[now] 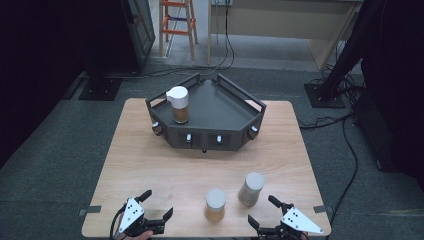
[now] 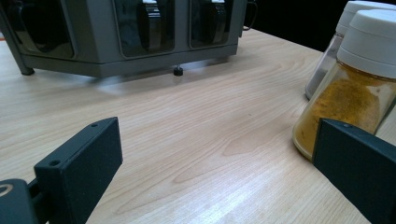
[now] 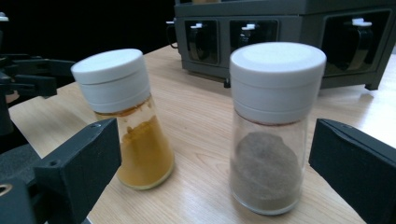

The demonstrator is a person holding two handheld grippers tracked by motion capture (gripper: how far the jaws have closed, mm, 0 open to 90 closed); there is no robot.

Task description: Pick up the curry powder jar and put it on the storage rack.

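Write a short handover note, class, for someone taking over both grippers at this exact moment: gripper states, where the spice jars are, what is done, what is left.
Left gripper: open, holding nothing, low at the near edge of the table.
Right gripper: open, holding nothing, at the near edge, facing the two near jars.
Yellow-powder jar and grey-powder jar: upright on the table between the grippers, white lids on, untouched.
Brown-powder jar: upright on the dark rack, at its left side.
Done, apparently: one jar on the rack.
Left, probably: lift the two near jars onto the rack; the grey one sits nearest the right gripper.
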